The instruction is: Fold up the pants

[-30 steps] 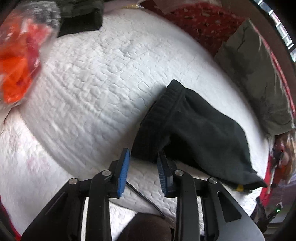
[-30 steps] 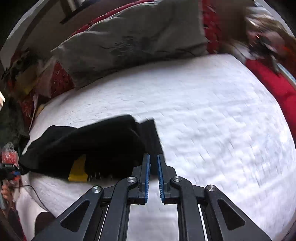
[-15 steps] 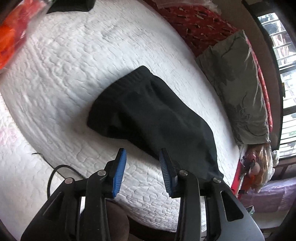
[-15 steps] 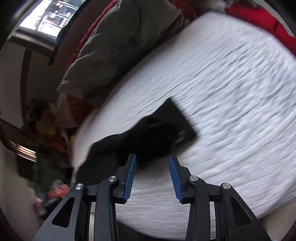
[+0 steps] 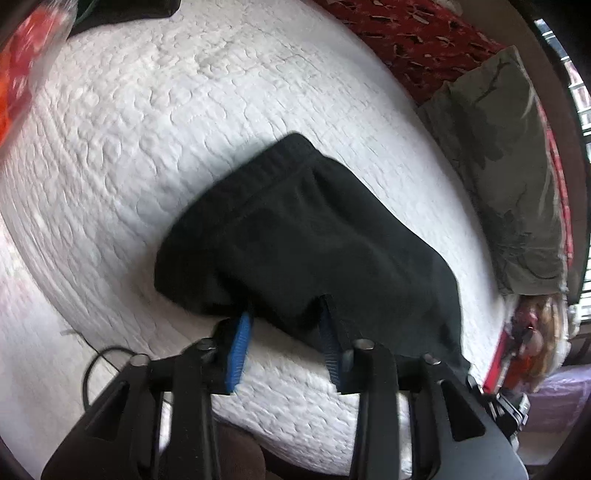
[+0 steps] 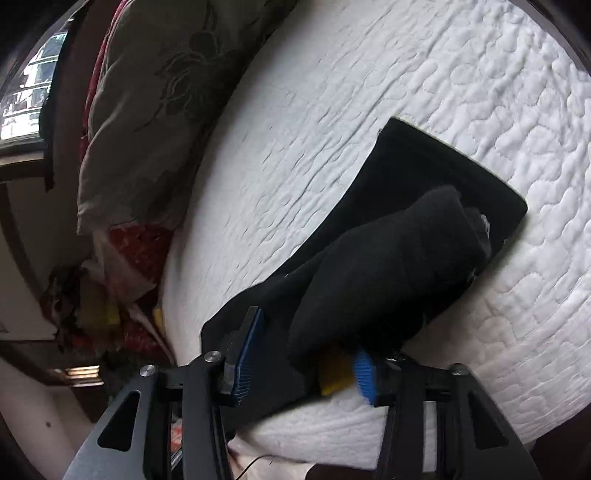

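Note:
The black pants (image 5: 306,243) lie folded in a bundle on the white quilted bed (image 5: 147,110), ribbed waistband at the far left end. My left gripper (image 5: 286,328) is open, its blue pads at the bundle's near edge, the cloth draped over the fingertips. In the right wrist view the pants (image 6: 399,258) show a flat lower layer with a rolled fold on top and a yellow tag (image 6: 334,376) at the near end. My right gripper (image 6: 306,343) is open, its pads on either side of that near end.
A grey-green pillow (image 5: 513,166) lies at the bed's far right over a red patterned cover (image 5: 417,40); it also shows in the right wrist view (image 6: 166,92). An orange bag (image 5: 22,74) and dark clothes (image 5: 122,11) sit at the far left. A black cable (image 5: 96,365) crosses the near edge.
Both grippers have come down closer to the pants. The right gripper opened about half a second ago and now straddles the near end; the left stays open at the bundle's edge.

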A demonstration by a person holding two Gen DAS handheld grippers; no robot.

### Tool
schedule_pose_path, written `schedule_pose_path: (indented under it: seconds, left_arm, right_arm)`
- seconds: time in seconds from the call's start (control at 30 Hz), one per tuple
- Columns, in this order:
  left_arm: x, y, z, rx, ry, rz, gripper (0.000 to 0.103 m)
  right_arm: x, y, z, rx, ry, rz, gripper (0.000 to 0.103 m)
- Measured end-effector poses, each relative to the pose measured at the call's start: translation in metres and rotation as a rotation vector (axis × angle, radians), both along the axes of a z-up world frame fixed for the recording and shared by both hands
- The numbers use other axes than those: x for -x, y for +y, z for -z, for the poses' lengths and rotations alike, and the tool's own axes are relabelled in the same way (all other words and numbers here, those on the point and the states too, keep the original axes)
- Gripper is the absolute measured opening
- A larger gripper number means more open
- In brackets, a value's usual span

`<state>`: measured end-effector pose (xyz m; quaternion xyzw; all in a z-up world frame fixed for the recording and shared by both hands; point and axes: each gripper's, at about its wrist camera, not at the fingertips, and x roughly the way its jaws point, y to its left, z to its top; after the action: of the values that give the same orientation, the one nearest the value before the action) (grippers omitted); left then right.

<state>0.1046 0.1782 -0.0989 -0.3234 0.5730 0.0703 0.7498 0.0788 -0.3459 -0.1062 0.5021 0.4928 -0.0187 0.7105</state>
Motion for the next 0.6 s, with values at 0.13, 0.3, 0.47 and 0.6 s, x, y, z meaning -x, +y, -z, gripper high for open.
schedule_pose_path:
  seconds: [0.13,0.3,0.47,0.6]
  left_arm:
    - [-0.027,0.016,-0.021,0.059,-0.014,-0.045,0.004]
    - [-0.025,0.037,-0.079,0.126,-0.24,-0.081,0.005]
    - [-0.012,0.028,-0.019,0.004,-0.085,-0.012,0.004]
    - [0.004,0.038,0.015,0.064,-0.012,-0.049,0.004]
  right_arm:
    - [-0.008,-0.001,-0.002,0.082,-0.007,-0.017,0.003]
    - [-0.032,-0.013,-0.073,0.006,-0.31,-0.008,0.003]
    - [-0.029,-0.001,-0.065,0.126,-0.309,-0.162,0.003]
    - [-0.01,0.009,0.007,0.138,-0.168,-0.198,0.003]
